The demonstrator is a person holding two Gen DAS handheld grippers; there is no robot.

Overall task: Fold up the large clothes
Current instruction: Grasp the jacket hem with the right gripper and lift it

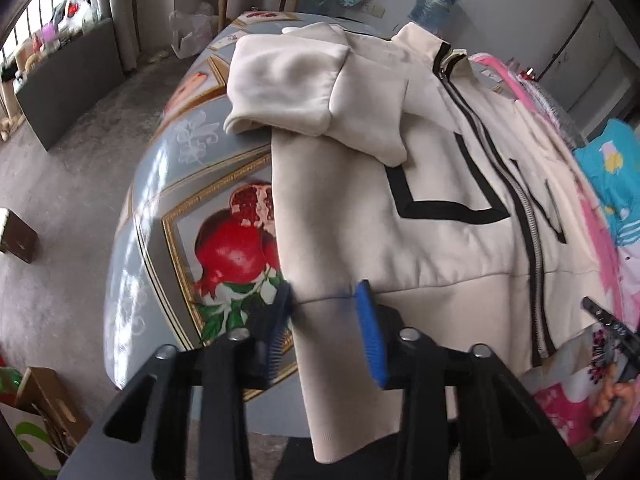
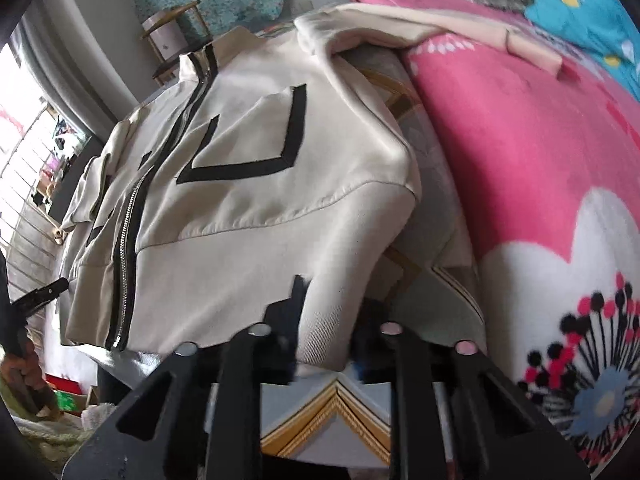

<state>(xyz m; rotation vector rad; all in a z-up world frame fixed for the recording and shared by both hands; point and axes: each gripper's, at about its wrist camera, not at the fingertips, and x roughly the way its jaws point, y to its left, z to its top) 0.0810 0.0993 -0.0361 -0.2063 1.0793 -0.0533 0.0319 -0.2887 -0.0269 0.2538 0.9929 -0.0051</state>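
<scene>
Cream jacket (image 1: 420, 208) on pomegranate-print table (image 1: 168, 208), both grippers (image 1: 324, 300) (image 2: 324, 304) clamping its hem, concrete floor (image 1: 60, 160).

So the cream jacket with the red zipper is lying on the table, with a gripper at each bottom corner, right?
Not quite. The zipper is black with silver teeth, not red, as the left wrist view shows. The jacket does lie on the table, with the left gripper and right gripper at its bottom corners.

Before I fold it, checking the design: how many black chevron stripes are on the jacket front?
2. One black chevron sits on the jacket panel at the left hand's side of the zipper; the other on the panel across it. None seem hidden.
</scene>
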